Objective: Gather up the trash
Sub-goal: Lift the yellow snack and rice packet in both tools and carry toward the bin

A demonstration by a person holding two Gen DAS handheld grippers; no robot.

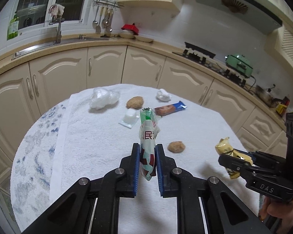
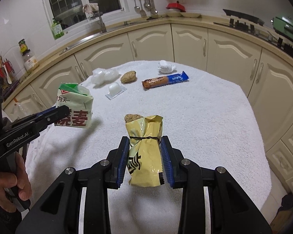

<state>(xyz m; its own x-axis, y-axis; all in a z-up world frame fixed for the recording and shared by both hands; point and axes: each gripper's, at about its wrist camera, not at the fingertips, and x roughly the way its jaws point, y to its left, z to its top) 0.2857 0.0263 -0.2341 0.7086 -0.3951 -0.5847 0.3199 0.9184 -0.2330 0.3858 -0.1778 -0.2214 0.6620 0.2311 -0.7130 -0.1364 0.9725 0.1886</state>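
My left gripper (image 1: 148, 150) is shut on a green-and-white snack wrapper (image 1: 147, 134), held upright above the towel-covered table (image 1: 97, 146). From the right wrist view the same wrapper (image 2: 74, 107) hangs at the left in that gripper (image 2: 62, 111). My right gripper (image 2: 145, 142) is shut on a crumpled yellow wrapper (image 2: 144, 156), also lifted off the table (image 2: 205, 126). On the towel lie a blue-and-brown biscuit pack (image 2: 165, 81), a clear plastic cup (image 2: 115, 89), crumpled clear plastic (image 2: 103, 76), a white paper wad (image 2: 165, 66) and two cookies (image 2: 129, 76) (image 2: 131, 117).
Cream kitchen cabinets (image 1: 105, 66) curve behind the table, with a sink and tap (image 1: 58, 33) at the left and a stove (image 1: 201, 55) at the right. A person's hand (image 2: 19, 175) grips the left gripper's handle. The table's far edge lies just past the trash.
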